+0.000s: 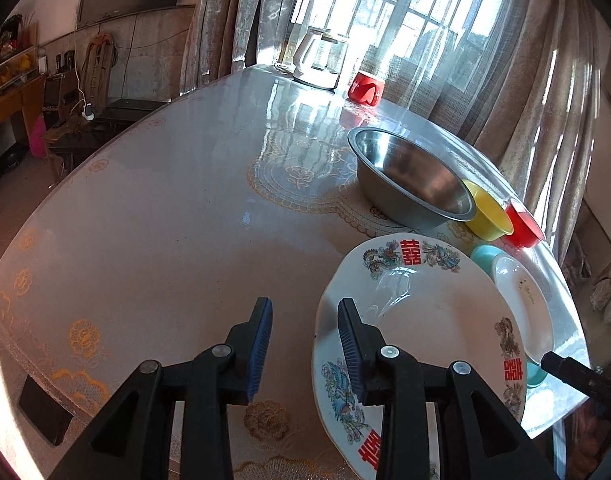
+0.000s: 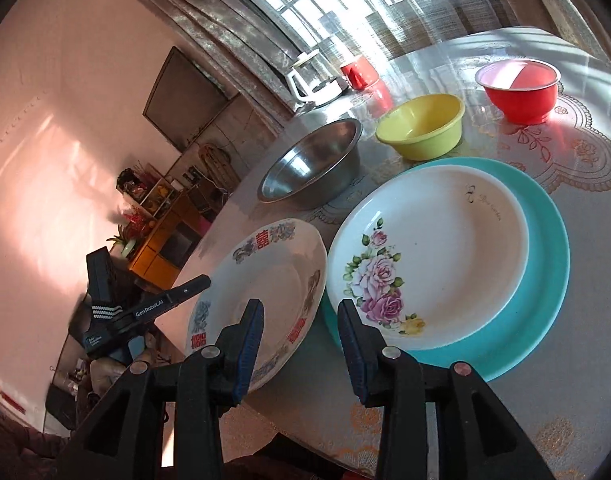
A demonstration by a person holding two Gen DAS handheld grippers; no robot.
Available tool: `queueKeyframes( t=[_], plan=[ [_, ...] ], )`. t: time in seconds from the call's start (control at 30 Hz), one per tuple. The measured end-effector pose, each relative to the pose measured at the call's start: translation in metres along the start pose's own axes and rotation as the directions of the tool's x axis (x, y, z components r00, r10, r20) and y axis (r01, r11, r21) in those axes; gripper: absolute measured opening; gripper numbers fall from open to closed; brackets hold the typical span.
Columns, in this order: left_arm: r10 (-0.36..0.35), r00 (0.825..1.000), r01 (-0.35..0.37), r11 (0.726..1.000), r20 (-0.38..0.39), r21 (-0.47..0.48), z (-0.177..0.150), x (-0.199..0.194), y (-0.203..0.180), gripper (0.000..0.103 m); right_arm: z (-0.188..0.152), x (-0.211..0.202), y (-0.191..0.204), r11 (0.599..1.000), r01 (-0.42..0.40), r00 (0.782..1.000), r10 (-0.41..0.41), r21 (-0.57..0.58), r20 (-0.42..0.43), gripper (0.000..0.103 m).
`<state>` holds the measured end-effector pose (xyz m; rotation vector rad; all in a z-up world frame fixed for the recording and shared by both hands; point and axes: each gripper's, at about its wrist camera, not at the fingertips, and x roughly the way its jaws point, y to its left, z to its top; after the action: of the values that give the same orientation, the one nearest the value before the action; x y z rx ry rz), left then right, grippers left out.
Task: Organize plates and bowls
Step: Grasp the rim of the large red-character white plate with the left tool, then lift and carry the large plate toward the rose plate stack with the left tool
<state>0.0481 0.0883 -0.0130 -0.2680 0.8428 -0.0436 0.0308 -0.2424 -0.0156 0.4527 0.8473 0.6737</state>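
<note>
Patterned plate (image 2: 273,280) flat on the table (image 1: 165,220), overhanging the near edge, beside the rose plate (image 2: 425,256) stacked on a teal plate (image 2: 545,264). Steel bowl (image 2: 313,160), yellow bowl (image 2: 421,128), red bowl (image 2: 519,90) behind. Left gripper (image 1: 305,344) parted, straddling the patterned rim, untouched. Right gripper (image 2: 301,344) parted, empty.

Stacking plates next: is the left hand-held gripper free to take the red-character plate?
Probably yes: the left hand-held gripper is open and empty at the red-character plate's bare near rim, with nothing lying between.
</note>
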Motion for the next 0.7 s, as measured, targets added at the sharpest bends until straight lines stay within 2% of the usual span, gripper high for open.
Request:
queueKeyframes(
  t=[0.1,0.2,0.3,0.47,0.6,0.7],
  plan=[
    [-0.016,1.000,0.016,1.000,-0.004,-0.002,-0.001,0.001,0.001,0.035,-0.006,0.016,0.006,1.000,-0.015,0.999,0.015,-0.002,-0.051,0.039],
    [-0.025,1.000,0.025,1.000,-0.001,0.005,-0.001,0.003,0.000,0.035,-0.010,0.027,0.008,1.000,0.006,0.997,-0.006,0.006,-0.077,0.039],
    [-0.045,0.999,0.045,0.999,0.001,0.008,0.000,0.005,0.001,0.035,-0.011,0.035,0.007,0.999,0.042,0.996,-0.040,0.017,-0.086,0.039],
    [-0.086,0.996,0.086,0.996,0.004,0.011,0.000,0.010,0.002,0.033,-0.009,0.042,0.012,1.000,0.024,0.997,-0.024,0.002,-0.077,0.039],
    [-0.142,0.990,0.142,0.989,-0.001,0.032,-0.002,0.008,0.000,0.032,-0.005,0.051,0.020,0.997,0.073,0.993,-0.076,-0.029,-0.091,0.042],
    [-0.101,0.995,0.100,0.994,0.018,0.050,-0.002,0.005,0.000,0.032,-0.004,0.056,0.024,0.996,0.067,0.992,-0.072,-0.052,-0.105,0.044]
  ],
)
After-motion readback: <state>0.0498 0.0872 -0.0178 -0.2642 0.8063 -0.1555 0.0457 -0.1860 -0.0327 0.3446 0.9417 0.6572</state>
